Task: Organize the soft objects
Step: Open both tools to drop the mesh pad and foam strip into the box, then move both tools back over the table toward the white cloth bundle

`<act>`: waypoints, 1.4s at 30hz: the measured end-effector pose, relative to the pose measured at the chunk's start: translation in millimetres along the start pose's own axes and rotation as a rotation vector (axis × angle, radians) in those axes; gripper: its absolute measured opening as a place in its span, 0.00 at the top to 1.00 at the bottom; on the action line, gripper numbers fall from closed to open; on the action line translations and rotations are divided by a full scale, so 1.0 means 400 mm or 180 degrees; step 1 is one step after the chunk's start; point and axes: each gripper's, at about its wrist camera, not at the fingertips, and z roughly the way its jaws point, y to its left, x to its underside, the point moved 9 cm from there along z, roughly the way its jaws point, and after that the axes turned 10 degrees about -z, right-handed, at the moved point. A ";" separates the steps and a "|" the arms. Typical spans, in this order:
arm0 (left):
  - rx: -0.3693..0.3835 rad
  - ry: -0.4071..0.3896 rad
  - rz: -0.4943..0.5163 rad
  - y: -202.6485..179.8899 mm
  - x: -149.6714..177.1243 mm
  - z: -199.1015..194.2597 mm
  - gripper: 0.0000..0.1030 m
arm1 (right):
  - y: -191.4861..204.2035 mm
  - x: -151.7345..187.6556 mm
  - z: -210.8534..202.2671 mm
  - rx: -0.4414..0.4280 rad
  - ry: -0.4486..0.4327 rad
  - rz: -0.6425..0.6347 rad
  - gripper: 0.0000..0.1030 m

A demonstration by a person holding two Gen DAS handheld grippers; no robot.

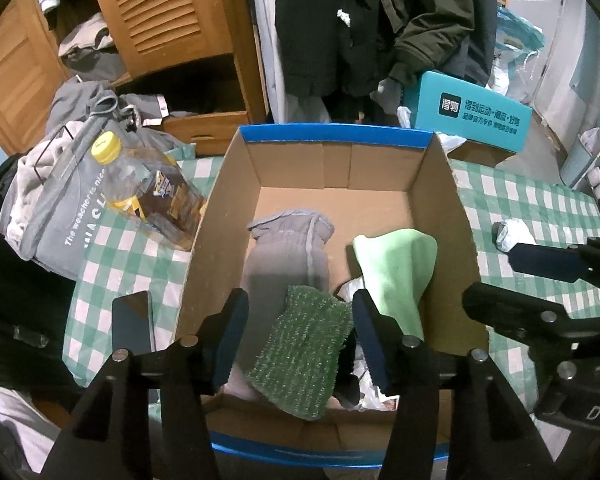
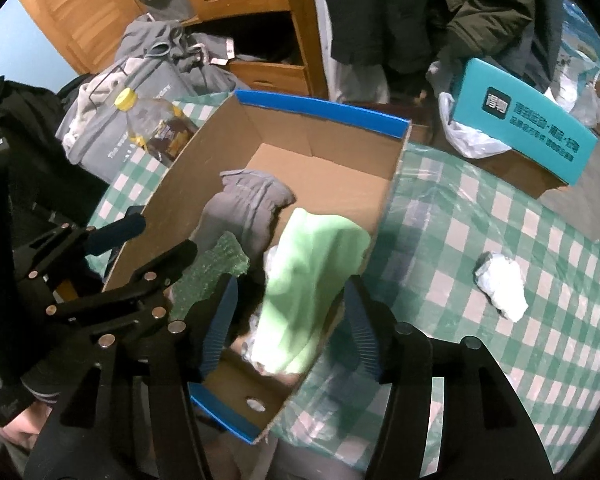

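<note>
Crowding the checked green-and-white tabletop around the open cardboard box are a yellow-capped bottle leaning beside the box's left wall, a grey bag reading "The weather is nice", a dark phone lying near the left gripper, and a crumpled white wad lying well apart on the cloth. Standing behind is a teal box printed with Chinese characters I cannot read clearly. Inside the cardboard box, a grey sock, a dark green textured cloth and a pale green cloth are lying together. The left gripper is hanging with its jaws about half open on either side of the dark green cloth, not pressing it. The right gripper is likewise standing half open around the pale green cloth, clear of it. Only the right wrist view is showing the sleeve holding the left gripper; only the left view is showing the phone.
</note>
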 end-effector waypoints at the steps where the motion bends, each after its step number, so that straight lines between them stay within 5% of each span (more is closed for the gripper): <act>1: 0.0001 0.0000 0.0007 -0.003 0.000 -0.001 0.44 | -0.003 0.003 -0.004 0.0008 -0.0005 0.0007 0.42; 12: 0.0038 -0.0035 0.0168 -0.077 0.008 -0.019 0.33 | -0.077 0.052 -0.055 0.0158 -0.0058 0.0117 0.38; 42: 0.0204 -0.0054 0.0742 -0.351 0.053 -0.051 0.27 | -0.345 0.240 -0.159 0.0385 -0.0157 0.0707 0.38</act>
